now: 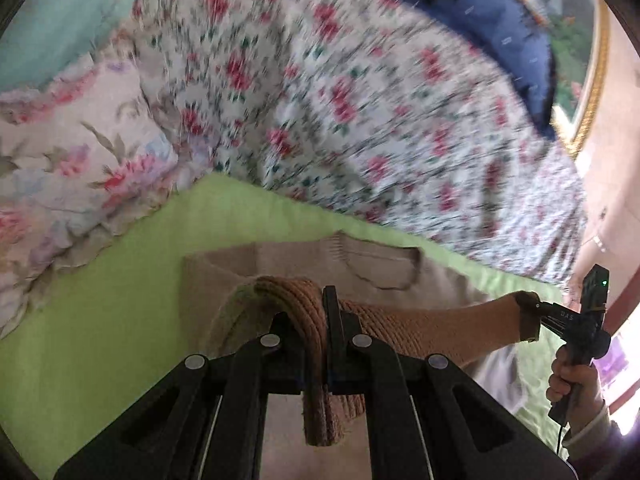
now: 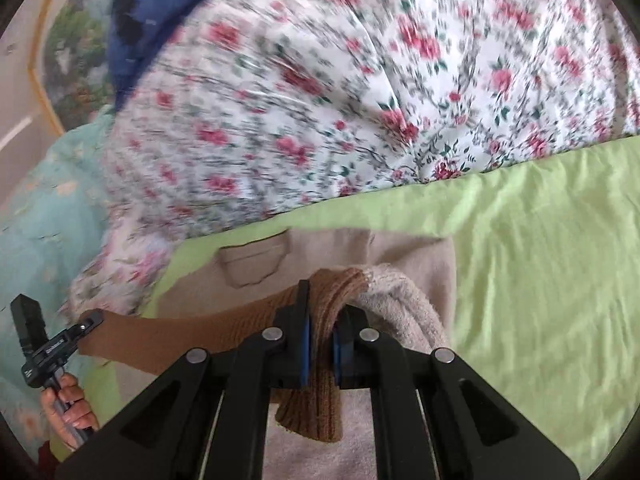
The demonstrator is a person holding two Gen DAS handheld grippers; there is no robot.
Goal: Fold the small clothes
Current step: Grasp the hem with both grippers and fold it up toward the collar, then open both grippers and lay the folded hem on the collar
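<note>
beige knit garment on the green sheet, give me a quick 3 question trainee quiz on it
1. True or false: both grippers are shut on the brown ribbed band of the beige knit garment.
2. What lies straight beyond the garment on the green sheet? A) a wooden box B) a floral quilt C) a laptop
3. Fill in: between the left gripper and the right gripper, the band hangs ______ (taut or slack).

Key: 1 true; 2 B; 3 taut
</note>
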